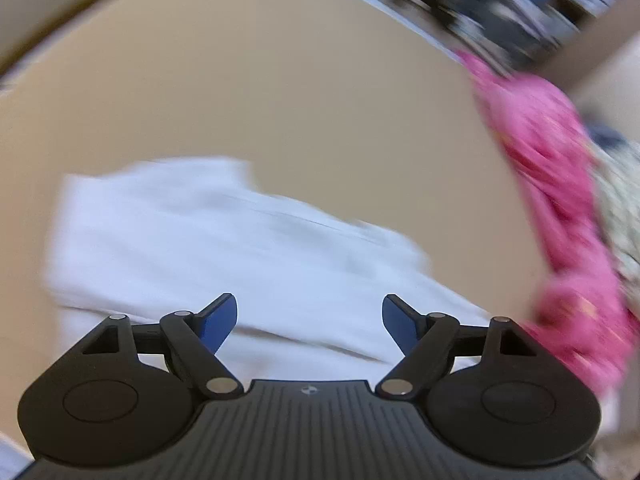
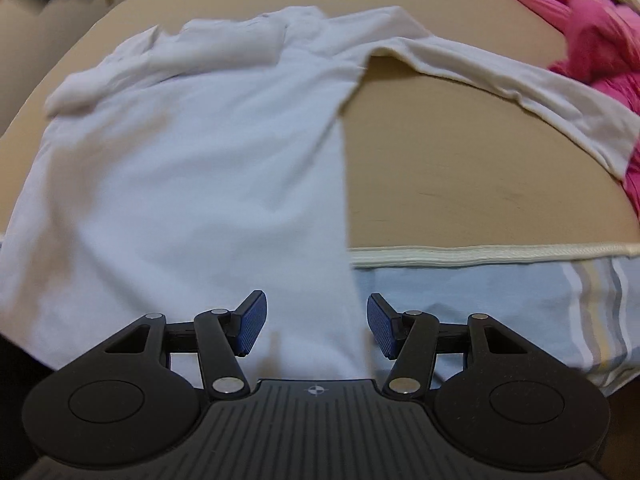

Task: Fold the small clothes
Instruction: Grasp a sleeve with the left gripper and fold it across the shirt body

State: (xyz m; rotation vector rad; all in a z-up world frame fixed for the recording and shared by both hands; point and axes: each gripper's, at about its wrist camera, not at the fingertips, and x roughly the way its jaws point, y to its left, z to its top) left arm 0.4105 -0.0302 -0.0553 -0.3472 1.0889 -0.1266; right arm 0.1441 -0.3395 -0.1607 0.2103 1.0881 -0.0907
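Mostly flat on the tan desk (image 2: 460, 168), white shirt (image 2: 192, 168) lies with one sleeve (image 2: 500, 76) stretched toward the pink clothes pile (image 2: 592, 20). Soft, light, limp knit; likely drapes and slides easily, so best taken at hem corner or sleeve cuff. Right tongs (image 2: 317, 326) spread, empty, over the shirt's near hem beside striped blue fabric (image 2: 520, 300). Left tongs (image 1: 310, 322) spread wide, nothing pinched, above the shirt; view blurred. Bare desk between shirt body and sleeve gives folding room.
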